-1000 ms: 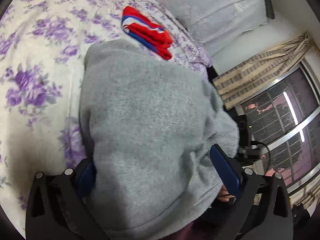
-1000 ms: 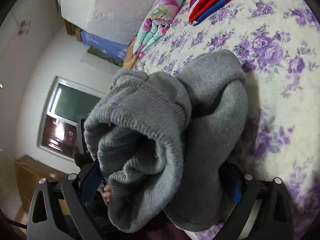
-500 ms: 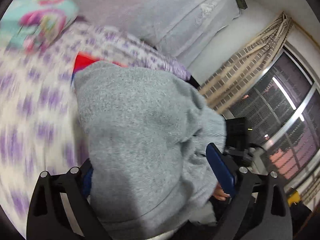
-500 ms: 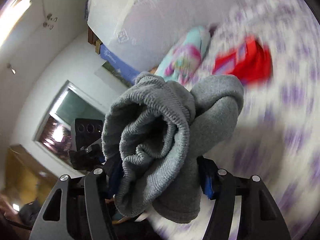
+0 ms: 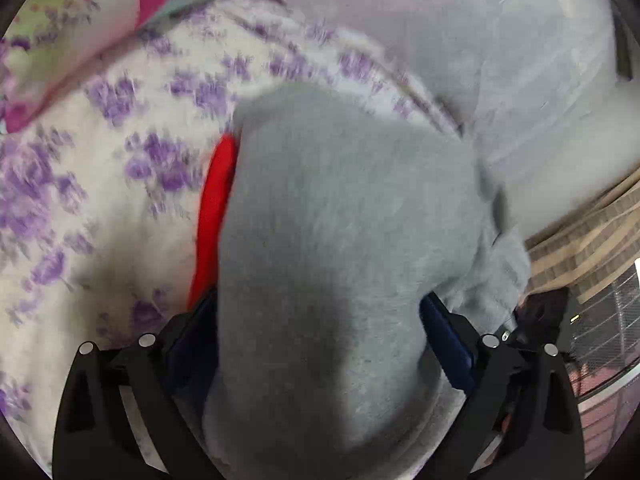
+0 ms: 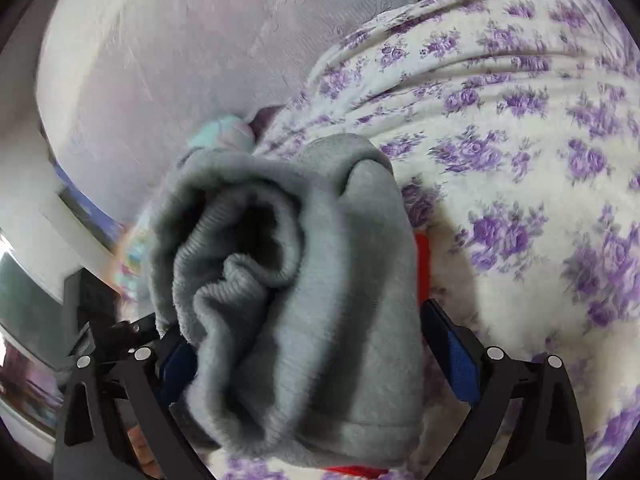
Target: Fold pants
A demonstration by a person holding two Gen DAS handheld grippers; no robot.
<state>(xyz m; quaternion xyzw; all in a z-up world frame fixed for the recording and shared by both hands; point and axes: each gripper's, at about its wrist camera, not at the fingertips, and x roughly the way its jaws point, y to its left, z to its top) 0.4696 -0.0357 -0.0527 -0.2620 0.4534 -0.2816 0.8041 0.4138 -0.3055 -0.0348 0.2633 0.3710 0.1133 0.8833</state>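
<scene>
The grey fleece pants (image 5: 340, 240) are folded into a thick bundle. My left gripper (image 5: 320, 344) is shut on one end of the bundle, which fills the space between its blue pads. My right gripper (image 6: 308, 344) is shut on the other end (image 6: 288, 288), where the ribbed waistband layers show. The bundle hangs just over a red folded garment (image 5: 214, 216) on the floral bed; a red sliver (image 6: 422, 264) also shows in the right wrist view. Whether the bundle touches the red garment I cannot tell.
The bed has a white sheet with purple flowers (image 6: 520, 160). A pale grey pillow or headboard cover (image 5: 500, 60) lies beyond. A colourful pink and teal cushion (image 5: 100, 8) sits at the far left. A striped curtain and window (image 5: 592, 240) are at the right.
Both grippers carried the grey bundle forward across the bed toward the pillows. The red garment, earlier far ahead, now lies right beneath and beside the bundle.
</scene>
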